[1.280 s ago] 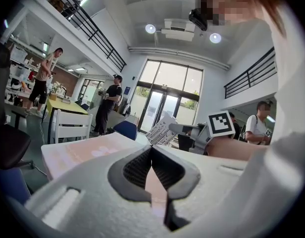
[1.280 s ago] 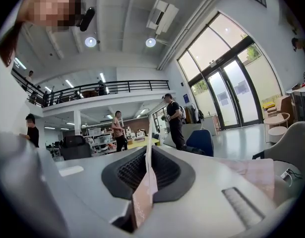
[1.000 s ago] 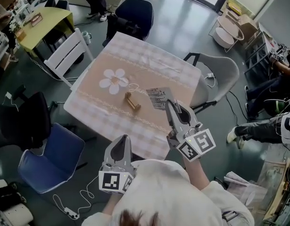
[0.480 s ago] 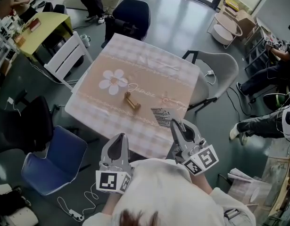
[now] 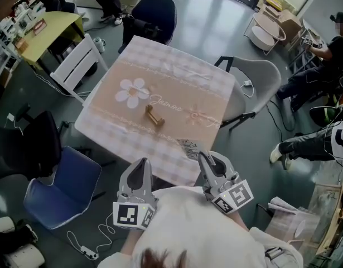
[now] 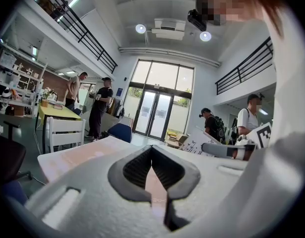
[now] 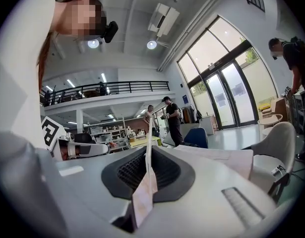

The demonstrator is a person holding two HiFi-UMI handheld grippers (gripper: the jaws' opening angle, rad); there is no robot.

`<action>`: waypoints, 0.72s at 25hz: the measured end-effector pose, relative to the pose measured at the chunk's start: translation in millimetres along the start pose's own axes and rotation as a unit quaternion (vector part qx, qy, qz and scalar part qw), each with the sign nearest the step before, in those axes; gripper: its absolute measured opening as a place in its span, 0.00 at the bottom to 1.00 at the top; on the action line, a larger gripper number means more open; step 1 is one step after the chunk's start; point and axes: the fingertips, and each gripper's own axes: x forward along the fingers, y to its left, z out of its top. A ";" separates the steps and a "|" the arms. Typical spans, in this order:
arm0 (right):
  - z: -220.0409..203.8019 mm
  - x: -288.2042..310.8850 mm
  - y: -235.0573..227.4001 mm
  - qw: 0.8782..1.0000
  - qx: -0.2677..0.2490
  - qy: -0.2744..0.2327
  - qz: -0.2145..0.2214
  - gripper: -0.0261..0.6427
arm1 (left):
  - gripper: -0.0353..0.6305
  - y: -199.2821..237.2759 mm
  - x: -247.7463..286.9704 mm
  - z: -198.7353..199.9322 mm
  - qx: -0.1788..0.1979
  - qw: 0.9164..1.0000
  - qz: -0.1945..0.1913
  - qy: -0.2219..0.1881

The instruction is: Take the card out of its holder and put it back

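Pinching the card [image 5: 189, 148] in the right gripper [image 5: 202, 157], clenched tight on its lower part. Carrying it with the printed face turned up toward the head view, right at the near edge of the table [image 5: 177, 66], close to the near right corner. Seeing it edge-on in the right gripper view, standing upright between the ribbed pads [image 7: 127, 170] and poking out past the tips. Holding it well apart from the holder [image 5: 154, 117].

Leaving that small wooden holder lying near the middle of the checked cloth, tilted, just beside the flower print [image 5: 133, 91] on the side toward the pale script lettering.

Holding the left gripper [image 5: 141, 164] clenched on nothing, tips meeting in the left gripper view with only a strip of pink cloth glimpsed behind them. Pointing it at the near edge of the table, beside the right gripper, the two a little apart.

Standing over the table among several chairs: blue chair [image 5: 62, 186] at the near left, white chair [image 5: 76, 66] at the far left, grey chair [image 5: 257, 88] at the right, dark chair [image 5: 154, 13] at the far side. Sharing the room with a yellow table [image 5: 46, 29] at the upper left and a seated person [image 5: 322, 66] at the far right.
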 end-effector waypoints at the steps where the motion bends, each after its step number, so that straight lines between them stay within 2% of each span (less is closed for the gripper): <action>1: -1.3 -0.8 -0.7 1.000 0.002 0.001 -0.002 0.06 | 0.05 0.6 -0.7 -0.5 -0.001 1.000 0.002 0.000; 10: -12.2 -3.4 -5.1 0.999 0.032 0.017 -0.002 0.06 | 0.05 -4.1 -3.3 -13.8 -0.019 1.000 0.003 0.015; 18: -12.5 -2.6 -4.6 0.999 0.032 0.020 0.003 0.06 | 0.05 -5.5 -1.2 -17.3 -0.023 1.000 0.002 0.021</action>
